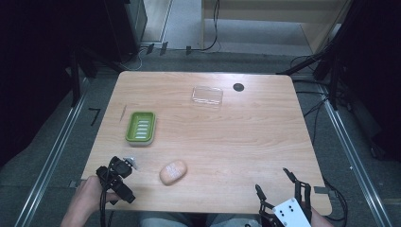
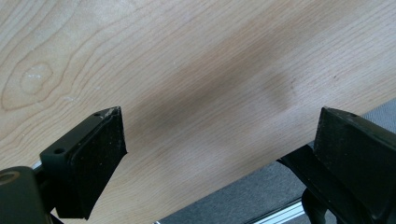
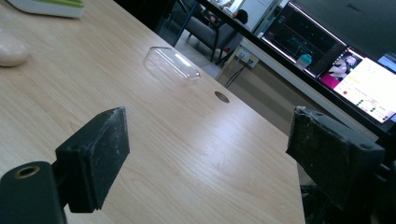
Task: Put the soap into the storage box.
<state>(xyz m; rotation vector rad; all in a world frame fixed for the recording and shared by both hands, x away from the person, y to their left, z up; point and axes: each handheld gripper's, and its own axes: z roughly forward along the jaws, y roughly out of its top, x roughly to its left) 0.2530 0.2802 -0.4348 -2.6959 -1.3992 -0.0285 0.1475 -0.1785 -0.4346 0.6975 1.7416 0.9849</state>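
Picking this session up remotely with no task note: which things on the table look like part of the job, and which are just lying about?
Likely part of the job (a guess, since the things go together):
- bar of soap
- green soap dish
- clear plastic lid

Just lying about:
- thin stick near the table's left edge
- dark round spot on the table, beyond the lid

Both grippers are open and hold nothing.

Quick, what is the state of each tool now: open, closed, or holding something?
Left tool: open, holding nothing, over bare table.
Right tool: open, holding nothing.
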